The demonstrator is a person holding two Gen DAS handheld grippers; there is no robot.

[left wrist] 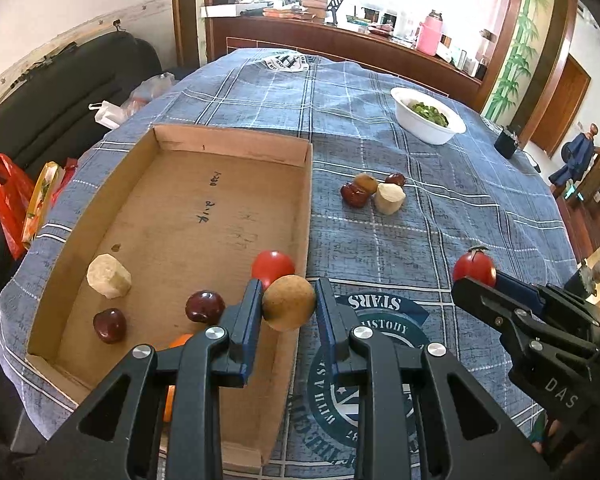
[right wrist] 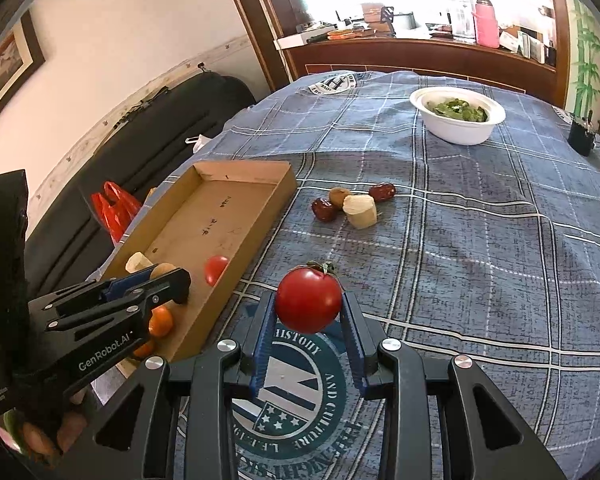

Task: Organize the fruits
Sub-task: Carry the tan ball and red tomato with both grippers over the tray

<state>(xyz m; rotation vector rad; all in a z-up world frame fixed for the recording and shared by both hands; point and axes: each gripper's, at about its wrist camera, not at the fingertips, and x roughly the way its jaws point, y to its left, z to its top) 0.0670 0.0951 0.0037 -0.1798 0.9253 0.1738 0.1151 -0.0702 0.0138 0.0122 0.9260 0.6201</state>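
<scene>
Tomato [right wrist: 308, 300] is pinched by right gripper [right wrist: 309, 312] above tablecloth [right wrist: 480, 280]. Brown fruit [left wrist: 288, 302] is clamped by left gripper [left wrist: 289, 304] over cardboard tray [left wrist: 228, 216] edge.

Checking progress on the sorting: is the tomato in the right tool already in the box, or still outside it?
Outside. The right tool grips the tomato above the tablecloth, right of the cardboard box.

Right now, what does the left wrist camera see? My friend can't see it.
The left hand-held gripper holds a round brown fruit over the near edge of a cardboard tray with a red tomato, two dark red fruits and a pale chunk inside. At right, the right hand-held gripper holds another tomato.
</scene>
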